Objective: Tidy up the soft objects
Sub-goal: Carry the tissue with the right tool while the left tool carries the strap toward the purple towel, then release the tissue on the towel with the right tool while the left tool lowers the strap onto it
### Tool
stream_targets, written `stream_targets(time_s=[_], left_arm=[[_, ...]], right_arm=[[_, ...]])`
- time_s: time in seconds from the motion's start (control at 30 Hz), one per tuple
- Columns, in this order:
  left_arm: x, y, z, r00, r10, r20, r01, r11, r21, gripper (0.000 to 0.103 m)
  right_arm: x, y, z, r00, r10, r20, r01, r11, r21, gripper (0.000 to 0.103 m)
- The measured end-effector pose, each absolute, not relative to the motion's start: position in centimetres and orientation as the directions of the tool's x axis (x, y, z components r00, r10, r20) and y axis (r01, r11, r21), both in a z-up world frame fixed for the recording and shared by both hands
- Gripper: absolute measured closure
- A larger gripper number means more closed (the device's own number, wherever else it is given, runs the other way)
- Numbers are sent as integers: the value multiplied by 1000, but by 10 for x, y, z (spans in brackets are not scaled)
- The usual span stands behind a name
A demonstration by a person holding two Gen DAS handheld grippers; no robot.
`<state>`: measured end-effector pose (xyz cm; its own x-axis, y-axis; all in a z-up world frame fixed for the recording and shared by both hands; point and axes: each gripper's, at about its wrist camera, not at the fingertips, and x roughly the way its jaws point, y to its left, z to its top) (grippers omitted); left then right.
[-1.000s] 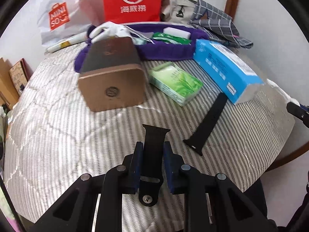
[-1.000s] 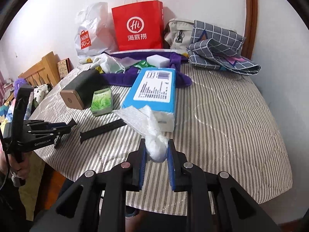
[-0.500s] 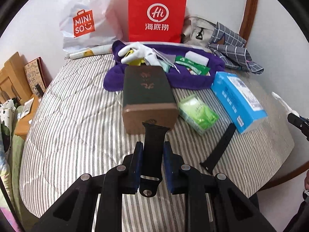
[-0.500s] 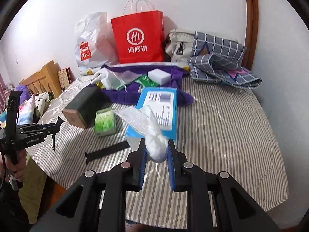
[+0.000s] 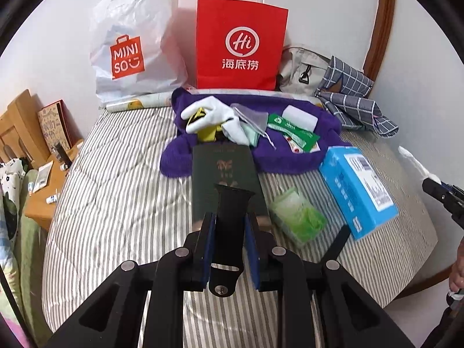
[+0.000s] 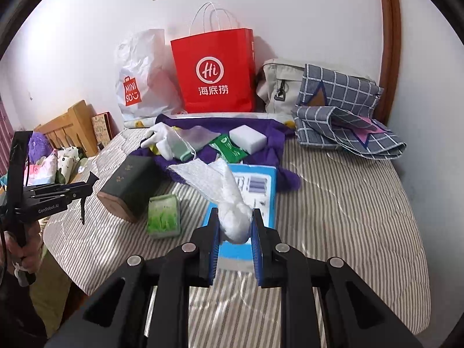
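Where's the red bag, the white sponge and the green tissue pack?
red bag (image 6: 213, 75), right wrist view, front face at the logo
white sponge (image 6: 248, 138), right wrist view, top face
green tissue pack (image 5: 298, 216), left wrist view, middle of its top

Back, by wall: two bags (image 5: 240, 43) stood side by side.
Middle: towel (image 5: 290, 156) lay before them.
Front: boxes (image 5: 358, 191) lay before the towel.

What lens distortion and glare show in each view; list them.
Left wrist view: fisheye bends the striped bedspread edges, dark vignette in the corners, black watch strap sharp. Right wrist view: same barrel curve, bright sheen patches on the bedspread, white bubble wrap slightly overexposed.
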<state>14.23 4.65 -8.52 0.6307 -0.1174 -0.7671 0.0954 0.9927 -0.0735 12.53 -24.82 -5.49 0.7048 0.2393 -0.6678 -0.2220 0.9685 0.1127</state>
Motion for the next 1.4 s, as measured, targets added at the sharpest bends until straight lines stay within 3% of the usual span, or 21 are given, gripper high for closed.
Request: stream_targets(time_s=[0.93, 1.4], left_arm=[[244, 46, -63, 652, -105, -751, 86, 994, -64, 83], [314, 44, -50, 660, -110, -743, 87, 994, -69, 82]], right_arm=[[233, -227, -59, 693, 219, -687, -244, 968, 62, 84], [313, -210, -53, 689, 285, -666, -316, 946, 78, 84]])
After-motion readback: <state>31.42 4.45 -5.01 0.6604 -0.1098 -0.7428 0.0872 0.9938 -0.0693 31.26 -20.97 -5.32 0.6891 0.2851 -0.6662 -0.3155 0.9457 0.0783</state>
